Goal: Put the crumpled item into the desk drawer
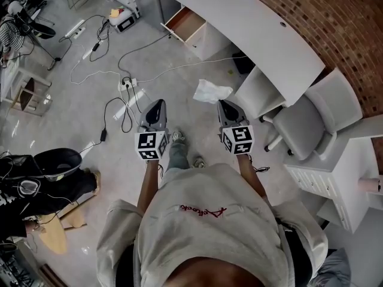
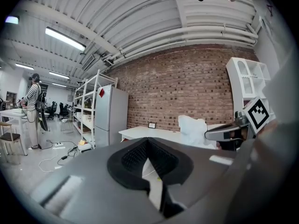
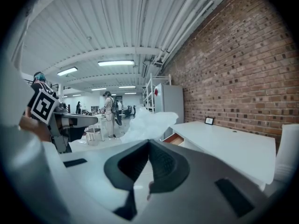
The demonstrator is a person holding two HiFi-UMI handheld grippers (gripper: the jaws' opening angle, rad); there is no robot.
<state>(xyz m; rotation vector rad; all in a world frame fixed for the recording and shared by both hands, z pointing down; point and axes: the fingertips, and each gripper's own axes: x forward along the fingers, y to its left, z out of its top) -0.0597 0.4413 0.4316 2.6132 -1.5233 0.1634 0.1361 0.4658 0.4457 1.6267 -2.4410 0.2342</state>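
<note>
The crumpled white item (image 1: 210, 91) hangs from the tip of my right gripper (image 1: 222, 104), which is shut on it, above the grey floor. In the right gripper view the crumpled item (image 3: 147, 122) sticks up just past the closed jaws of the right gripper (image 3: 149, 142). The white desk (image 1: 257, 28) stands ahead along the brick wall, its wood-lined drawer (image 1: 187, 24) pulled open at the left end; the same drawer (image 3: 173, 138) shows beyond the item. My left gripper (image 1: 157, 104) is level beside the right one, shut and empty; its own view shows the jaws (image 2: 148, 141) closed.
A grey office chair (image 1: 311, 119) is tucked by the desk's right end, and a white cabinet (image 1: 335, 173) stands to the right. Cables and a power strip (image 1: 127, 86) lie on the floor to the left. A black bag (image 1: 55, 162) sits at the far left.
</note>
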